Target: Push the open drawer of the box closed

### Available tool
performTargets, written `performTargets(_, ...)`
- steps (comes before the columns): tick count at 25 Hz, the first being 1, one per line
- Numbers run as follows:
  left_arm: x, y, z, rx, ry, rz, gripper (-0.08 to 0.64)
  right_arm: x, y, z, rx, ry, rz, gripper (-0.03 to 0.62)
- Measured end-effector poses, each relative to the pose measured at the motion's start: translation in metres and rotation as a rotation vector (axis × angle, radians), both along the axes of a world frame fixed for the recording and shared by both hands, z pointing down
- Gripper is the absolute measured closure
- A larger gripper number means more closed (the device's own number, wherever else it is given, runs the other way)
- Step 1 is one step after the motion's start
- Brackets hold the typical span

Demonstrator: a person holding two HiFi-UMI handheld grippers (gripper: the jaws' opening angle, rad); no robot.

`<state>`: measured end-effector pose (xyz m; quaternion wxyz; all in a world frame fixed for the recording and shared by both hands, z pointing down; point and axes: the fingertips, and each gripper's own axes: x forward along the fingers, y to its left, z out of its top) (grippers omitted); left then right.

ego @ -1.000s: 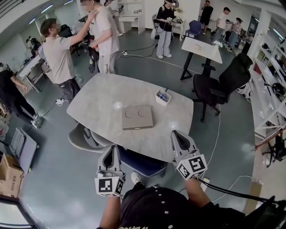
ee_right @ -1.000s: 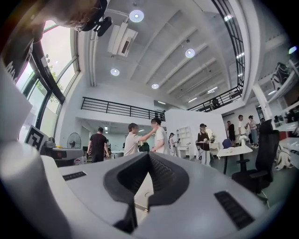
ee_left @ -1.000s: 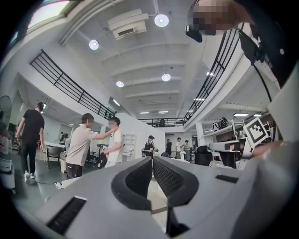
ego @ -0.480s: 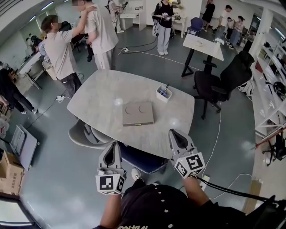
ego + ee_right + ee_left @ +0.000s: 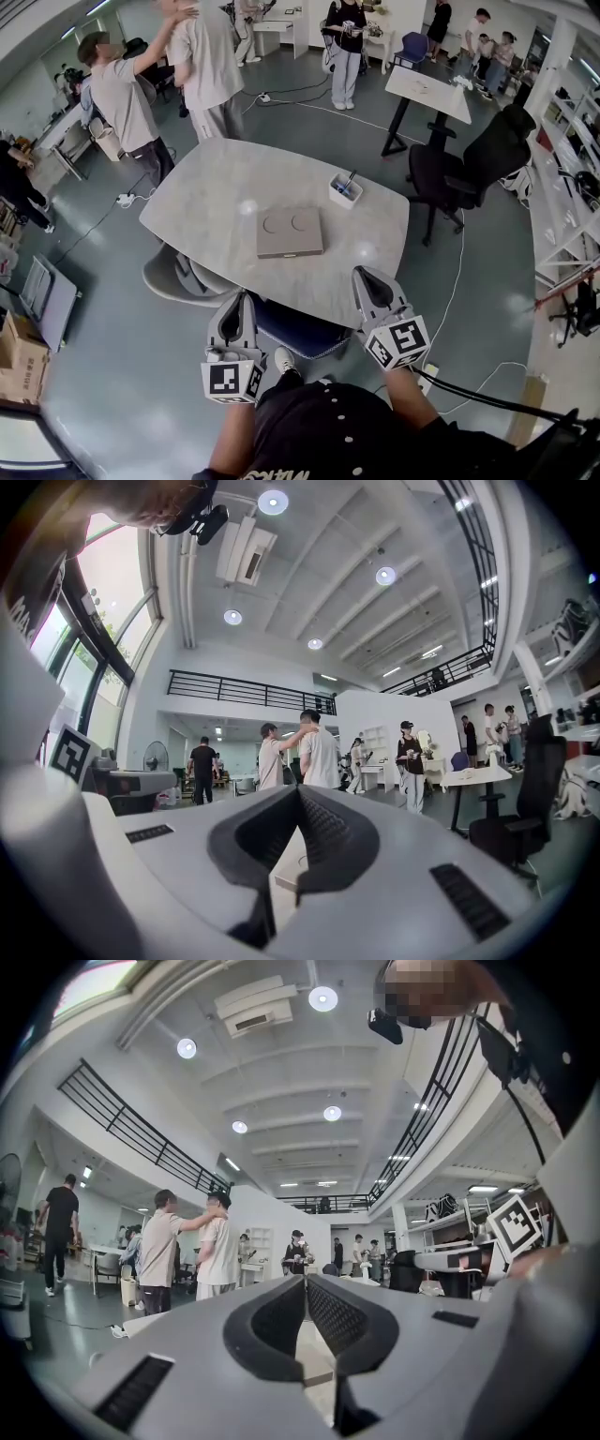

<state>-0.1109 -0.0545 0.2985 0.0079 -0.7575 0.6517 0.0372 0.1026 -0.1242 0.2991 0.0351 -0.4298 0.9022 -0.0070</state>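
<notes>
Holds left gripper (image 5: 239,300) and right gripper (image 5: 364,277) level by the near edge of the table (image 5: 206,197), both clenched tight on nothing. Finds the box (image 5: 290,232) lying flat mid-table, well apart from both, pen cup (image 5: 344,190) near its far corner

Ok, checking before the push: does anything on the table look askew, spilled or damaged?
Nothing stands out. The box lies flat on the table, the white cup stands upright beyond it, and nothing is spilled. Whether the box's drawer is open does not show.
</notes>
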Motion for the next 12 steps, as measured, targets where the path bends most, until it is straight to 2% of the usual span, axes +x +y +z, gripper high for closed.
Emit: performTargets(12,-0.0019,-0.0012,-0.0003,-0.003,0.003,0.001,0.541,-0.0088,-0.0017,-0.0043,0.008,0.008,-0.019,0.595)
